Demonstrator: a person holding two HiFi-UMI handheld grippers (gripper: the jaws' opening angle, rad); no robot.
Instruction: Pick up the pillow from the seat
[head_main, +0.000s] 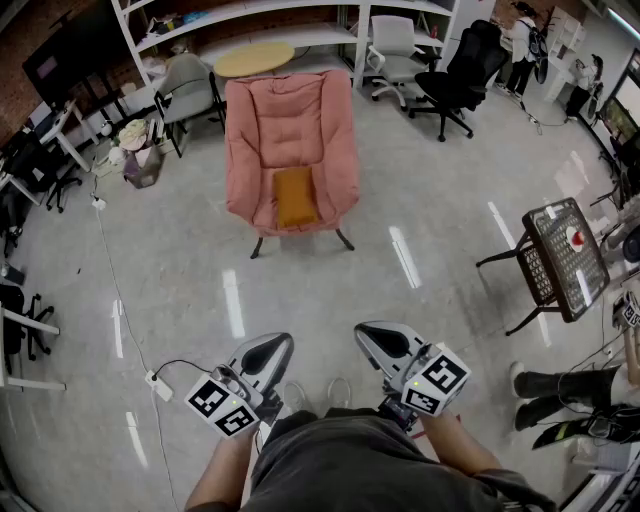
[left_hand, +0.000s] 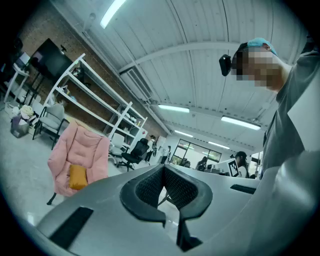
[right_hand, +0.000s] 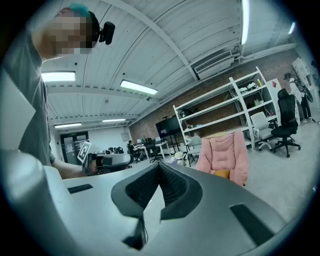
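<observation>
A mustard-coloured pillow (head_main: 295, 196) sat on the seat (head_main: 258, 203) of a pink padded armchair (head_main: 290, 115), centred between the seat's side edges and reaching to its front edge, as a person stood facing it across a grey polished floor (head_main: 180, 280). The person held the left gripper (head_main: 275, 345) and the right gripper (head_main: 372, 332) low and close to the body, side by side, both pointing roughly level toward the armchair and well apart from it. The left gripper's jaws were drawn together, their ribbed black pads meeting at the tips with nothing between them; the right gripper's jaws were likewise closed tight and empty. Each gripper carried its cube of black-and-white square markers just ahead of the person's hands. Behind the armchair stood a round wooden table (head_main: 254, 58) and white shelving (head_main: 300, 22) along a brick wall, with a black office chair (head_main: 455, 72) off to the right. A dark side table with a mesh top (head_main: 565, 255) stood near the right edge of the floor, and a white cable (head_main: 110, 270) trailed over the floor at the left toward a plug block near the left gripper.
</observation>
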